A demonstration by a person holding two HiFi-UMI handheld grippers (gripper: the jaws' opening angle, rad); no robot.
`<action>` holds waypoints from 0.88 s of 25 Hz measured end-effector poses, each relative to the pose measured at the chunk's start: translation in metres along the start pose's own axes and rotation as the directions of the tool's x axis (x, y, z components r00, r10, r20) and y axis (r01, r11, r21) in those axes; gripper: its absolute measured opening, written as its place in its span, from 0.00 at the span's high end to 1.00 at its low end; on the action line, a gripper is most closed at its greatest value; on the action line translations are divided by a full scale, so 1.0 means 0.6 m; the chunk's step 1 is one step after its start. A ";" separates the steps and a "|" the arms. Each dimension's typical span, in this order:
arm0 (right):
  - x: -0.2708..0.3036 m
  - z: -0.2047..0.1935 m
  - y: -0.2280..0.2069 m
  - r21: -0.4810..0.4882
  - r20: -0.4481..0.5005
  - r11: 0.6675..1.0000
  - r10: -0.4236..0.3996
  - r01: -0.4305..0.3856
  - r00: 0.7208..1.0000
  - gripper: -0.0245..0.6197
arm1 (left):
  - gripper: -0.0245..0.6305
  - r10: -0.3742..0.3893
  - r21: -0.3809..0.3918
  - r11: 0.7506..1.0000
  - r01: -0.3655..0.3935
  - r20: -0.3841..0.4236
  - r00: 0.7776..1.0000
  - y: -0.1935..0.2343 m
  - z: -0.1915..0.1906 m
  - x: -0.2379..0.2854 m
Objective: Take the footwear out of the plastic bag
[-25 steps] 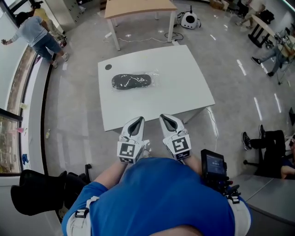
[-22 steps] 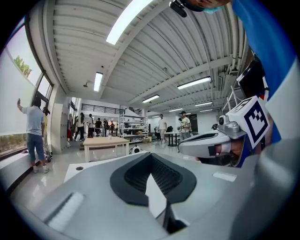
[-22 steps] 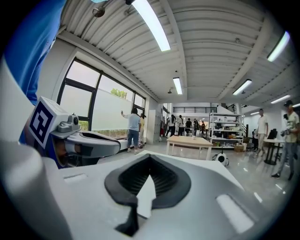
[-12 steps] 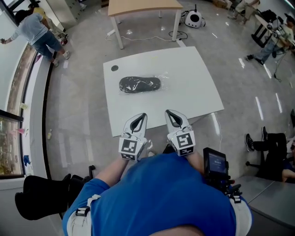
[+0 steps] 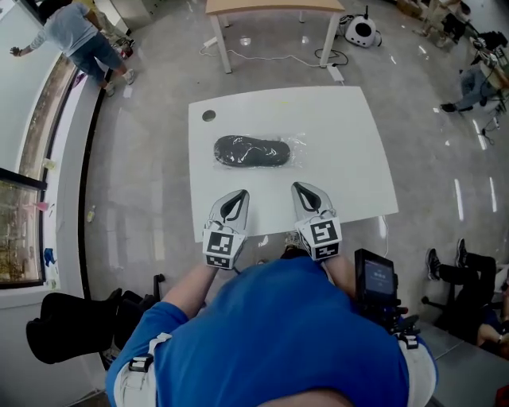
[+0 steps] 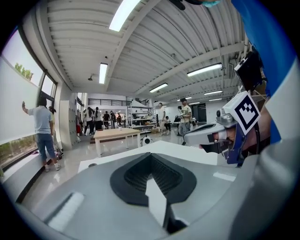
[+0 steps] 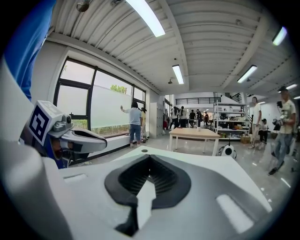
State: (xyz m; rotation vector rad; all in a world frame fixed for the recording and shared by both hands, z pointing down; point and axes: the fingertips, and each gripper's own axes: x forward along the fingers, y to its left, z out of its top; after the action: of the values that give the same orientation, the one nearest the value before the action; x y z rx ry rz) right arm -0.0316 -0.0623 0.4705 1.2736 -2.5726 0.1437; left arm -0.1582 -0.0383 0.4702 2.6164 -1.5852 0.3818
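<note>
A dark piece of footwear in a clear plastic bag lies flat on the white table, toward its left middle. My left gripper and right gripper hover side by side over the table's near edge, pointing at the bag and a short way from it. Both are shut with nothing between the jaws. In the left gripper view the left gripper shows closed jaws, with the right gripper beside it. The right gripper view shows the right gripper closed too. The gripper bodies hide the bag in both gripper views.
A small round hole sits at the table's far left corner. Beyond it stand a wooden table and a round white device on the floor. A person stands at the window. A black chair is behind me on the left.
The view has shifted, so the table and bag sit lower and more central in the frame. Both grippers have come forward over the table's near edge, still shut.
</note>
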 end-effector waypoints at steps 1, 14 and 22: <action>0.012 -0.001 -0.015 0.006 -0.006 1.000 0.008 -0.008 1.000 0.96 | 0.95 0.009 0.005 1.000 -0.009 -0.014 1.000 0.006 -0.002 0.015; 0.172 -0.063 -0.164 0.076 -0.085 0.988 0.144 -0.138 0.986 0.96 | 0.95 0.099 0.135 0.988 -0.072 -0.202 0.974 0.103 -0.051 0.202; 0.202 -0.084 -0.137 0.084 -0.135 0.978 0.199 -0.189 0.971 0.96 | 0.95 -0.007 0.260 0.960 0.104 -0.350 0.937 0.178 -0.086 0.234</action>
State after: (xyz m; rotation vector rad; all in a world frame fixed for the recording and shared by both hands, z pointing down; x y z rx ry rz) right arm -0.0270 -0.1952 0.5502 0.9915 -2.5827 0.3545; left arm -0.1996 -0.2008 0.5457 2.5792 -1.4225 1.0646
